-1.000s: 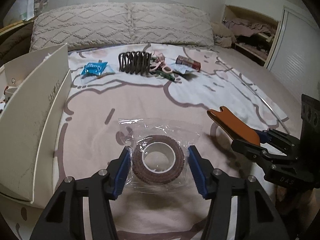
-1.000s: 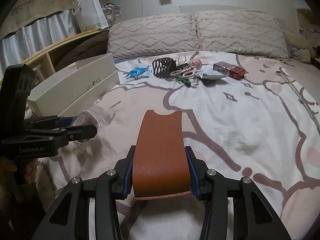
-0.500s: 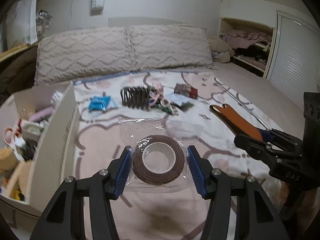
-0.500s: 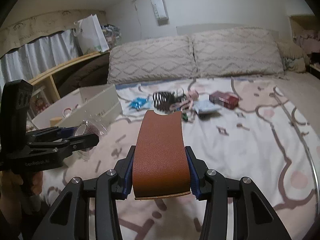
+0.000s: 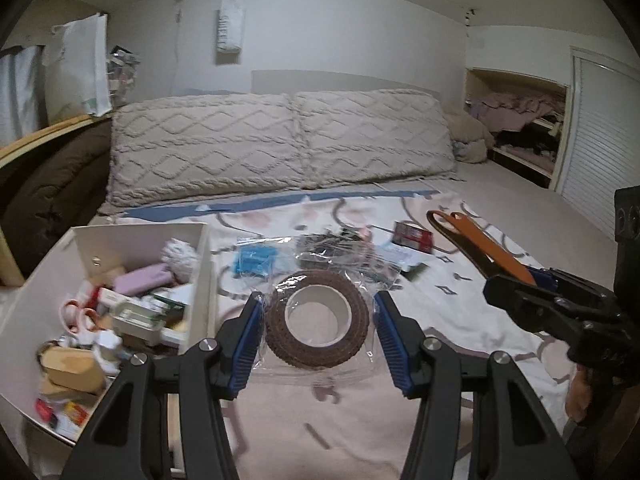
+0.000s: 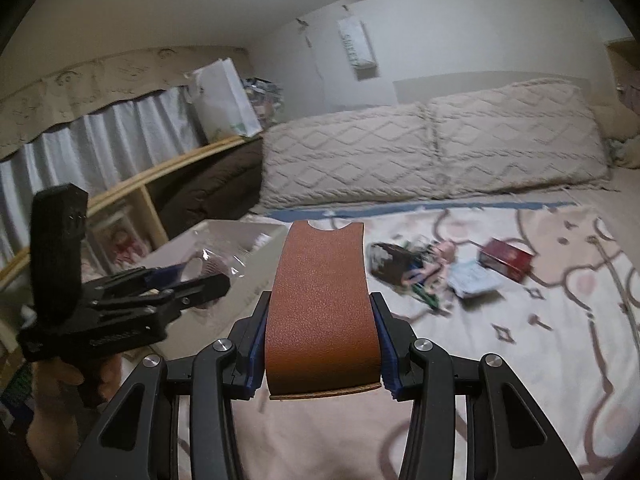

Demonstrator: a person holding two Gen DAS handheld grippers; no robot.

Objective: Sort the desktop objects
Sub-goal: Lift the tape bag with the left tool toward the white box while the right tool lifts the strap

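Observation:
My left gripper is shut on a brown tape roll in a clear plastic wrapper and holds it above the bed, just right of the white storage box. My right gripper is shut on a curved brown leather piece and holds it in the air; this piece also shows at the right of the left wrist view. The left gripper shows at the left of the right wrist view with the wrapped roll over the box.
The box holds several small items. A loose pile lies mid-bed: a blue packet, a dark hair clip, a red box, a pale packet. Two pillows lie at the back. A shelf stands left.
Both grippers have risen from the bed with their loads. The left one has moved toward the white box, whose inside now shows.

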